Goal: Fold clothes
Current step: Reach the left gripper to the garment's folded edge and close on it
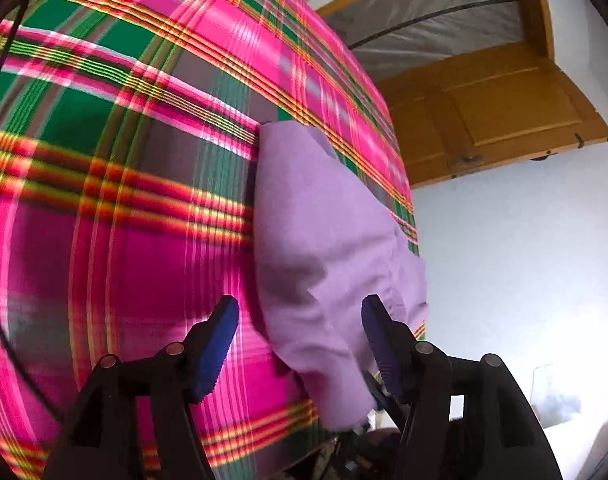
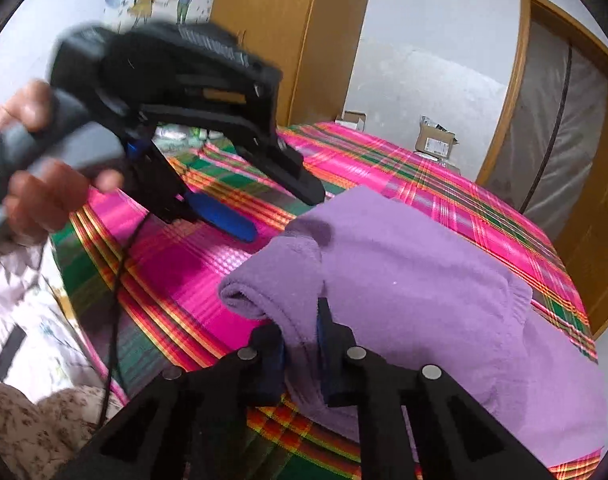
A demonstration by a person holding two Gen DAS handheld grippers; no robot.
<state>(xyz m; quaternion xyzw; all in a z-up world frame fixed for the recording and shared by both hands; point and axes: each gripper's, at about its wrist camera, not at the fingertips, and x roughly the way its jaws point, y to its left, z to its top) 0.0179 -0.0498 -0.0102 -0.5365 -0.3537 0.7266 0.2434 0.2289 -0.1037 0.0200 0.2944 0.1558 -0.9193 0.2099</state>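
Above a pink-and-green plaid bedsheet [image 1: 116,184], the left gripper [image 1: 300,312] holds its blue-padded jaws apart astride a folded lilac fleece garment [image 1: 323,264], with a brown wooden door [image 1: 499,112] behind.

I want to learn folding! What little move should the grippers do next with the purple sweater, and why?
Probably bring the open left gripper down to pinch the purple sweater. The right gripper already clamps its near edge on the plaid bedspread, and the left one holds nothing.
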